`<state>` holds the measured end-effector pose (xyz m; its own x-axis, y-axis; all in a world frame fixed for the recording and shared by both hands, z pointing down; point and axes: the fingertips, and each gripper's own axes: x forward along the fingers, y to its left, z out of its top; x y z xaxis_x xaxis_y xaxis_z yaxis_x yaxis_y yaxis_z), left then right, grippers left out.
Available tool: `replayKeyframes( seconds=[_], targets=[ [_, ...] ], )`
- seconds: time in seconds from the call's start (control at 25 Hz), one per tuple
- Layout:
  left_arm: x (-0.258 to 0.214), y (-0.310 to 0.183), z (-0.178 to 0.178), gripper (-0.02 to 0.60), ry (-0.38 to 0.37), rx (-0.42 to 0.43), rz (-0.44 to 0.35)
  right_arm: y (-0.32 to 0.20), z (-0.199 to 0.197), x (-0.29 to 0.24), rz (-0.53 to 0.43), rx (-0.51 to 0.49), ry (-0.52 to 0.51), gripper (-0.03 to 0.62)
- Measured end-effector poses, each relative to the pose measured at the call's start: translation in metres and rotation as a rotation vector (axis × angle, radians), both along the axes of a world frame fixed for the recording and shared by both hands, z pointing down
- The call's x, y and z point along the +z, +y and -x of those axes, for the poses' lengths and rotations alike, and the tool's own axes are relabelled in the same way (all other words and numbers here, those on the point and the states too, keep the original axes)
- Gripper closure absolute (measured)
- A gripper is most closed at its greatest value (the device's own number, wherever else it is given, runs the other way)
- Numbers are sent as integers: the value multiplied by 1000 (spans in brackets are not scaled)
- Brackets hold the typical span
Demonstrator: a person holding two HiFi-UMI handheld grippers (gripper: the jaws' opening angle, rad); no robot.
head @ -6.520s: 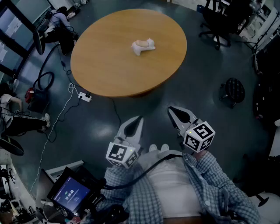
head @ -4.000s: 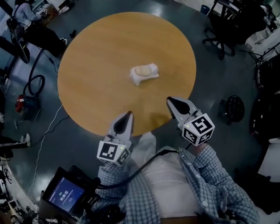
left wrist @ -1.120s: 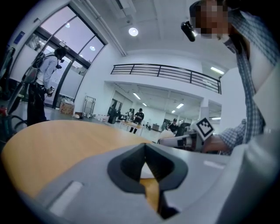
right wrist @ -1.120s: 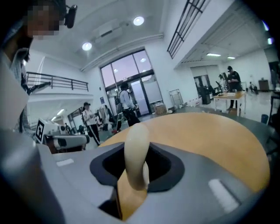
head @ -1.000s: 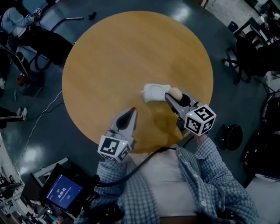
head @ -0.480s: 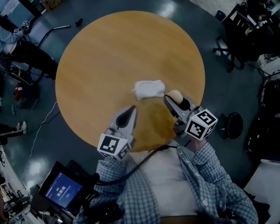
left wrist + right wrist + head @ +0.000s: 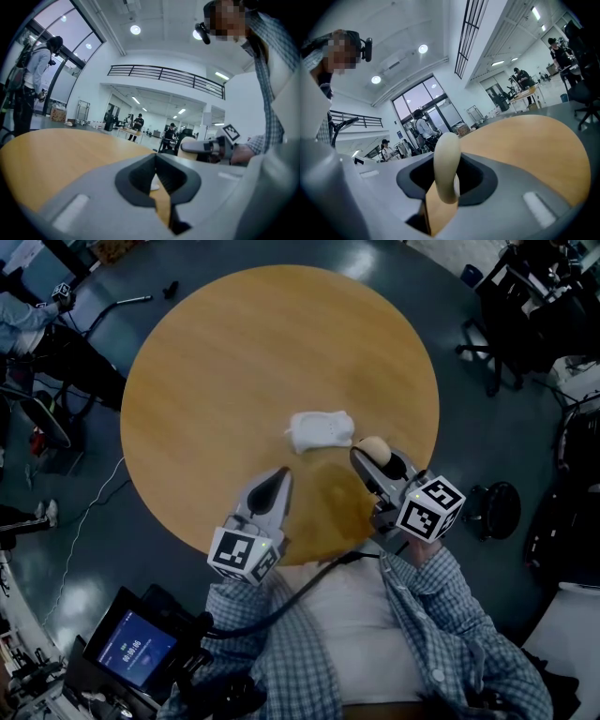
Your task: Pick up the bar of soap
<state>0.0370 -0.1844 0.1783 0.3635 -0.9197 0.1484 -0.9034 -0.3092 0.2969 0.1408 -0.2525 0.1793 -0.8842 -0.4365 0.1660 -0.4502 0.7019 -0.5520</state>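
Beige bar of soap (image 7: 374,444) sits clamped edgewise in the right tongs (image 7: 371,459), just beside the empty white soap dish (image 7: 320,429) on the round wooden table (image 7: 234,362). The pick-up looks essentially done. The left tongs (image 7: 277,480) are closed on nothing.

The tabletop (image 7: 216,362) lies bare from seven round through twelve to three o'clock, free for passage. Just off its centre the white dish (image 7: 321,429) blocks the way, at ten o'clock of the right gripper (image 7: 371,457), whose fingers clamp the soap (image 7: 376,444).
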Motion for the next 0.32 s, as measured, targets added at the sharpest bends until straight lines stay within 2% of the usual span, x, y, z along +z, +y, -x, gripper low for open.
replayKeyframes(
  seconds=[0.32],
  targets=[
    [4,-1,4,583,1,-3,5,1,5,5,8,-8,5,479]
  ],
)
